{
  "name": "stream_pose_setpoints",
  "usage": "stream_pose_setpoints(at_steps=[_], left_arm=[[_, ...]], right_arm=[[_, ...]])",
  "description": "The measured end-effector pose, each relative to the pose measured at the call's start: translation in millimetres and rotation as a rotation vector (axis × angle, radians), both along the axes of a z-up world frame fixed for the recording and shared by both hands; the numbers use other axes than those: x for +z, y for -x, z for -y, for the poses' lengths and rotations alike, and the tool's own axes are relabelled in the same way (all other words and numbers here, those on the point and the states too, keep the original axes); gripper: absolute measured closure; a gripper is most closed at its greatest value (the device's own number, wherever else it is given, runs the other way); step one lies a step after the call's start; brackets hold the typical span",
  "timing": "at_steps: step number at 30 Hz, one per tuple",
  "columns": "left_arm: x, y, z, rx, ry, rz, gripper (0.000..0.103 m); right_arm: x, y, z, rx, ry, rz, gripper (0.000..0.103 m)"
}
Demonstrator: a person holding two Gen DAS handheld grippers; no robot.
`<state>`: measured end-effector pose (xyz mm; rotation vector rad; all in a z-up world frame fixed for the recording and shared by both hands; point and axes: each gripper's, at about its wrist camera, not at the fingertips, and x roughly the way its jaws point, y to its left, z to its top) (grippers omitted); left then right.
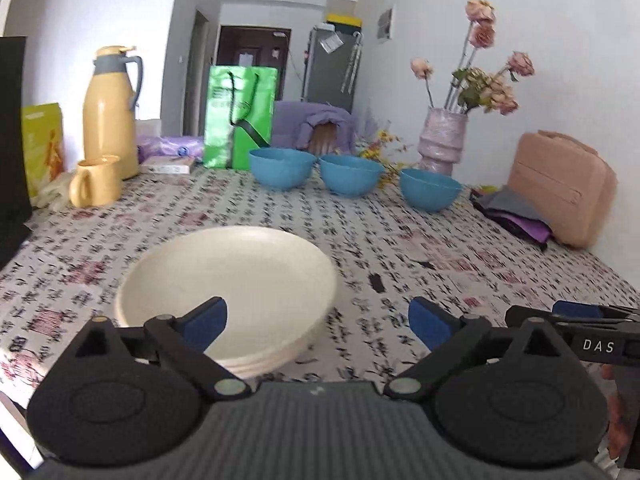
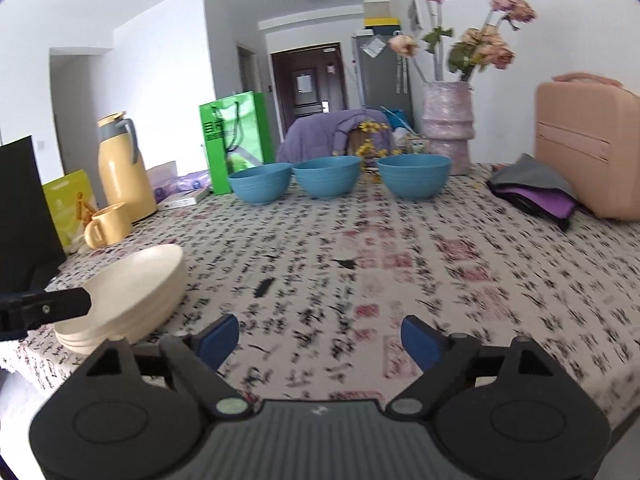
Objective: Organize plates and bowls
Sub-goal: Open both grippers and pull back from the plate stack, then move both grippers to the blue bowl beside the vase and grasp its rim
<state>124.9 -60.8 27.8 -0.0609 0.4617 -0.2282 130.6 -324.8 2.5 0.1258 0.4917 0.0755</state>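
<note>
With the left gripper and right gripper both spread wide and empty, the stack of cream round plates sits at the near table edge, where a careless nudge could tip it, while three blue plastic bowls wait unstacked far off.

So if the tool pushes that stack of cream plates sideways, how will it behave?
The stack of cream round plates probably slides as one on the patterned tablecloth, possibly bunching it. The nested plates may shift against each other. They look rigid, likely plastic, so unlikely to bend or tip.
</note>
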Motion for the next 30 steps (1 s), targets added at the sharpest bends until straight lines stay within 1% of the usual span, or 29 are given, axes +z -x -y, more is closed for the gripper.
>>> stream_pose_setpoints(at_steps=[7,12,15,18,22,23,25,28,30], left_arm=[[2,-7,19,-0.044,-0.027,0.003,0.004],[10,-31,42,-0.085,-0.039,0.022,0.004],[16,-56,59,-0.11,-0.048,0.009,0.004],[23,-88,74,-0.146,-0.036,-0.027,0.004],[36,-153,91,-0.184,0.016,-0.142,0.004],[40,-170,95,-0.192,0.033,-0.158,0.005],[45,-202,103,-0.191,0.049,-0.169,0.005],[46,-246,119,-0.192,0.042,-0.162,0.006],[42,-279,131,-0.205,0.043,-0.19,0.011]], right_arm=[[-4,7,22,-0.058,-0.026,0.009,0.015],[-9,-5,38,-0.091,-0.028,-0.003,0.015],[-8,-20,53,-0.125,-0.029,-0.011,0.015],[-2,-39,71,-0.152,-0.036,-0.012,0.015],[13,-79,102,-0.184,-0.051,0.001,0.015],[17,-91,110,-0.2,-0.052,0.01,0.015],[23,-116,124,-0.23,-0.053,0.023,0.015],[29,-157,142,-0.248,-0.07,0.038,0.015],[33,-186,153,-0.249,-0.102,0.035,0.015]])
